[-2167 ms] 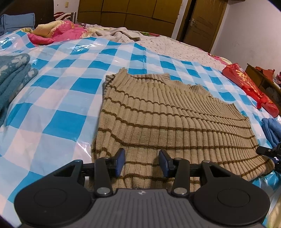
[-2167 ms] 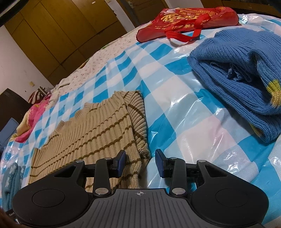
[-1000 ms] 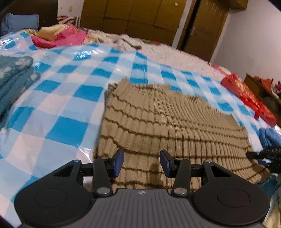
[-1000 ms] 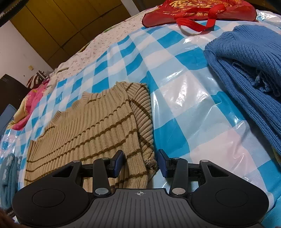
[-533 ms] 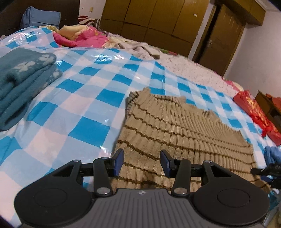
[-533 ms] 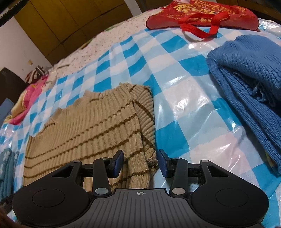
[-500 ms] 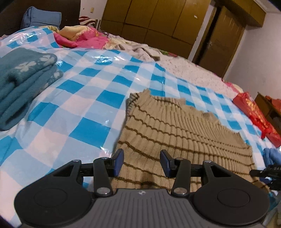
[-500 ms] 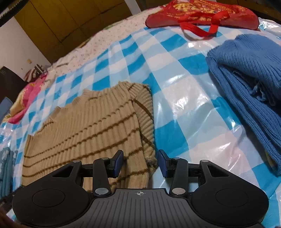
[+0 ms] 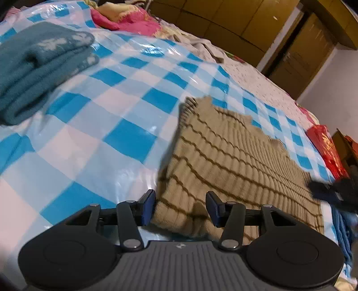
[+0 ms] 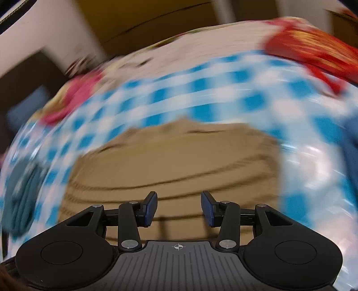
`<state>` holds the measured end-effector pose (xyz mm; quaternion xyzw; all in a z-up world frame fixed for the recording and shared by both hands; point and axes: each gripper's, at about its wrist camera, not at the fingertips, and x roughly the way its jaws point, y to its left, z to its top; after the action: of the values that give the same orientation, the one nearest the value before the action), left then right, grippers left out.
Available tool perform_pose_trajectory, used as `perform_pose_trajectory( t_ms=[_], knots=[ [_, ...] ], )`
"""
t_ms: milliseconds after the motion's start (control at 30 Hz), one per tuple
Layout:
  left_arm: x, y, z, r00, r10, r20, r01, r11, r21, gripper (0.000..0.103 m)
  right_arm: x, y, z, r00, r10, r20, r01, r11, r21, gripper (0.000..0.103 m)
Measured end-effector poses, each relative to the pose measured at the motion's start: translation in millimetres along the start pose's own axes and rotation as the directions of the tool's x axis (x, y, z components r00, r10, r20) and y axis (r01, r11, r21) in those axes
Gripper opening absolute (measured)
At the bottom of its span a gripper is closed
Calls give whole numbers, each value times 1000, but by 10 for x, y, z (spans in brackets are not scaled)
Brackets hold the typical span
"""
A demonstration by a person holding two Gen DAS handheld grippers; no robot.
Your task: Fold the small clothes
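Observation:
A tan ribbed sweater with thin brown stripes (image 9: pixel 232 161) lies flat on the blue-and-white checked sheet (image 9: pixel 94 116). My left gripper (image 9: pixel 180 208) is open, its jaws straddling the sweater's near left corner, nothing held. In the right wrist view, which is heavily motion-blurred, the sweater (image 10: pixel 179 156) fills the middle and my right gripper (image 10: pixel 178 208) is open over its near edge, empty. The other gripper shows as a dark blur (image 9: pixel 335 190) at the sweater's right edge in the left wrist view.
A folded teal blanket (image 9: pixel 38 65) lies at the left. Pink bedding (image 9: pixel 127 20) sits at the back. A red bag (image 9: pixel 324 145) lies at the far right, also blurred in the right wrist view (image 10: pixel 313 53). A blue sweater (image 9: pixel 342 230) lies near right. Wooden wardrobes stand behind.
My left gripper has shifted left to the sweater's left corner. My right gripper has swung quickly left over the sweater's near edge, blurring its view. Both stay open.

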<state>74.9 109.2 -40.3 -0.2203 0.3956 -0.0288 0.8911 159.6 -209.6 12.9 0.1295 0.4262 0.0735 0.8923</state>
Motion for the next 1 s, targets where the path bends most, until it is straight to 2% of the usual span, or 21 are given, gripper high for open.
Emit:
perform_pose_trajectory(
  t_ms=[67, 167, 233, 333, 467, 633, 733, 833, 867, 900, 933, 1000],
  knots=[
    [16, -13, -1, 1000, -2, -10, 2, 1000, 3, 60, 151, 347, 78, 998, 48, -43, -52, 996, -75, 46],
    [25, 64, 14, 999, -32, -19, 31, 998, -51, 60, 421, 868, 207, 988, 102, -113, -118, 982, -150, 47],
    [14, 113, 20, 999, -49, -20, 47, 995, -85, 60, 621, 1150, 261, 983, 99, -157, -129, 973, -190, 47],
    [-13, 156, 8, 998, -55, -13, 53, 992, -111, 60, 935, 1557, 332, 971, 61, -231, -124, 955, -268, 47],
    [-68, 149, -8, 1000, -27, 10, 28, 995, -96, 60, 1235, 1876, 342, 954, -8, -299, -89, 946, -311, 48],
    [-68, 180, -8, 1000, -9, 6, 10, 996, -88, 61, 1527, 2200, 259, 941, -105, -321, -27, 924, -381, 66],
    [-33, 143, -14, 1000, -7, -11, 6, 999, -54, 61, 1642, 2378, 124, 938, -183, -294, 17, 872, -488, 72],
    [-12, 143, -10, 998, -51, -25, 49, 998, -47, 58, 1664, 2436, 30, 941, -222, -255, 47, 833, -552, 66],
    [-7, 143, -5, 998, -56, -27, 55, 997, -46, 55, 1660, 2433, 36, 941, -228, -250, 52, 828, -558, 53],
    [-4, 141, -2, 998, -62, -28, 61, 997, -45, 44, 1645, 2419, 54, 941, -238, -240, 65, 824, -563, 37],
    [3, 139, 1, 997, -76, -32, 75, 996, -45, 37, 1627, 2386, 80, 941, -248, -232, 77, 823, -563, 33],
    [-4, 124, 6, 996, -91, -24, 90, 995, -39, 34, 1557, 2276, 154, 944, -219, -249, 55, 845, -533, 19]
  ],
)
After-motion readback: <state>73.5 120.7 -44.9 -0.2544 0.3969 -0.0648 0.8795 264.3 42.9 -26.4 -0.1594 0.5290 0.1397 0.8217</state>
